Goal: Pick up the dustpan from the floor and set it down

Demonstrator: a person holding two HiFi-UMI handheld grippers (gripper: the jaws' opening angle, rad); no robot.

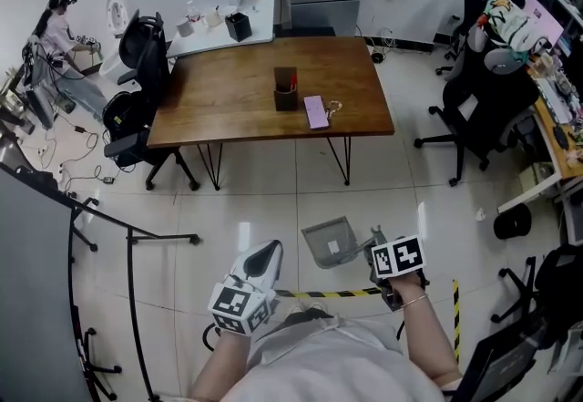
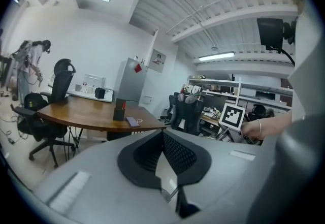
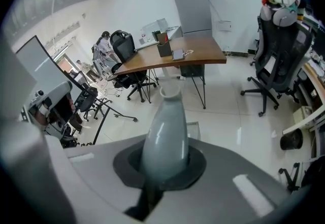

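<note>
The grey dustpan (image 1: 330,242) hangs just above the tiled floor in front of me in the head view, its tray tilted. My right gripper (image 1: 381,250) is shut on the dustpan's handle. The right gripper view shows that pale grey, bottle-shaped handle (image 3: 165,131) standing up from between the jaws of the right gripper (image 3: 163,167), with a corner of the tray (image 3: 195,129) behind it. My left gripper (image 1: 271,248) is to the left of the dustpan and apart from it. In its own view the left gripper (image 2: 162,139) has its dark pads meeting at the tips, with nothing between them.
A wooden table (image 1: 237,90) stands ahead with a dark pen holder (image 1: 286,90) and a purple flat item (image 1: 316,111). Office chairs (image 1: 141,72) (image 1: 483,108) flank it. A black metal rack (image 1: 127,254) is at the left, striped floor tape (image 1: 337,293) by my feet, a black bin (image 1: 513,222) at the right.
</note>
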